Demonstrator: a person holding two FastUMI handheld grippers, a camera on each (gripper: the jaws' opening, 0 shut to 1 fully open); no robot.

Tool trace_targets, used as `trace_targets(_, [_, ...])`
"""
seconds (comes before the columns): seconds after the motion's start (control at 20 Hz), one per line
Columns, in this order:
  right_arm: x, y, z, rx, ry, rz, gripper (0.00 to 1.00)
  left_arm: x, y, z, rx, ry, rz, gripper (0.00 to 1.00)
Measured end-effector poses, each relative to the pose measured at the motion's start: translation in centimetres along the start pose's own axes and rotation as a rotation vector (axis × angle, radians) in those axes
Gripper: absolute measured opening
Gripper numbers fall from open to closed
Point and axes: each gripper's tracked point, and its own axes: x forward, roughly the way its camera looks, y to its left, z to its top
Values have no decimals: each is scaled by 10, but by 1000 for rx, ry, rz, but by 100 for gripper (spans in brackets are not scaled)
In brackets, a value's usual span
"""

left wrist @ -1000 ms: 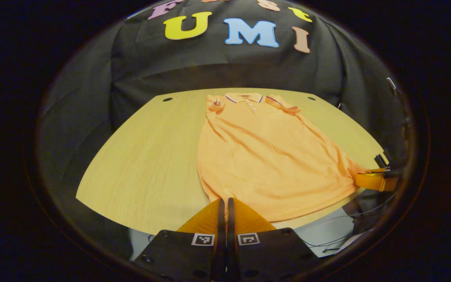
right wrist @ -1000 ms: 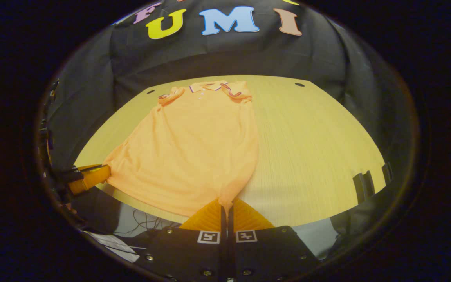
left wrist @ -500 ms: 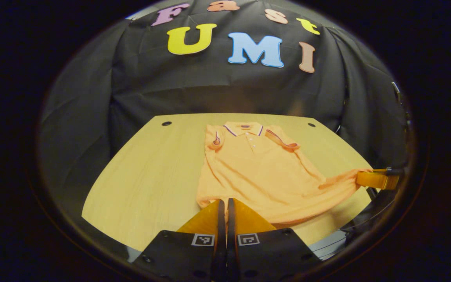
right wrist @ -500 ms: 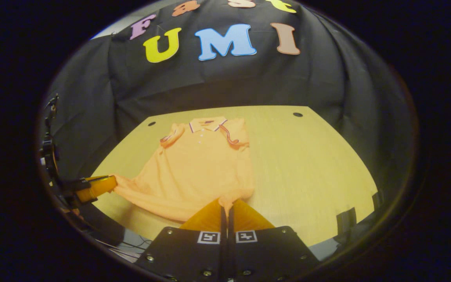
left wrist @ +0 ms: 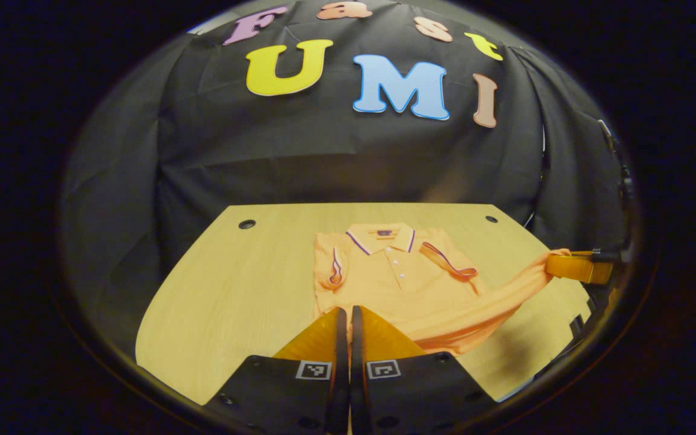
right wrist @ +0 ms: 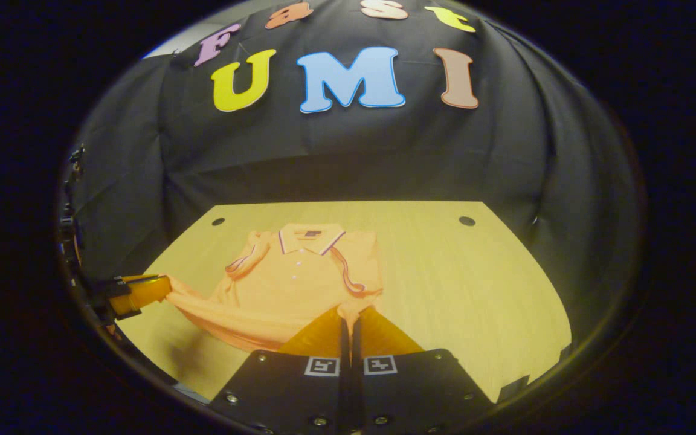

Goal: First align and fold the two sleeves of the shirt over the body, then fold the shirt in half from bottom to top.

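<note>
Both grippers, left [left wrist: 345, 314] and right [right wrist: 348, 314], were clamped on the shirt's [left wrist: 396, 284] hem corners. The hem hung raised above the table [left wrist: 233, 290].

Shirt [left wrist: 396, 284] on table [left wrist: 233, 302], collar toward back wall, hem corners in both claws.

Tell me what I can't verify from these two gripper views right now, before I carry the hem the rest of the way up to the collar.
- Left gripper, left gripper view: its closed fingers cover the hem corner of the shirt they pinch.
- Right gripper, right gripper view: cloth runs between the fingers; how much is held is hidden.
- Folded sleeves: the raised lower half covers their ends in both views.
- Near table edge: blocked by each gripper's body.
</note>
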Motion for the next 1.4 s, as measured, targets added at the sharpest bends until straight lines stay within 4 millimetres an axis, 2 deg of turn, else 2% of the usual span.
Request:
trace_targets(0.2, [44,0,40,-17,-16,-20,0,52,7,37,0,-36,-12,7])
trace_targets(0.35, [76,3,62,-37,-20,-29,0,89,15,59,4,-52,-10,7])
trace_targets(0.5, [110,6,74,-53,-11,-39,0,122,23,70,-13,-49,-7,8])
trace_targets(0.65, [135,7,86,-58,-7,-53,0,151,29,77,-16,-47,-5,7])
trace_targets(1.0, [184,2,104,-91,-4,-107,0,202,34,88,12,-47,-28,7])
trace_targets(1.4, [218,4,118,-110,-14,-126,0,239,47,105,30,-74,-5,7])
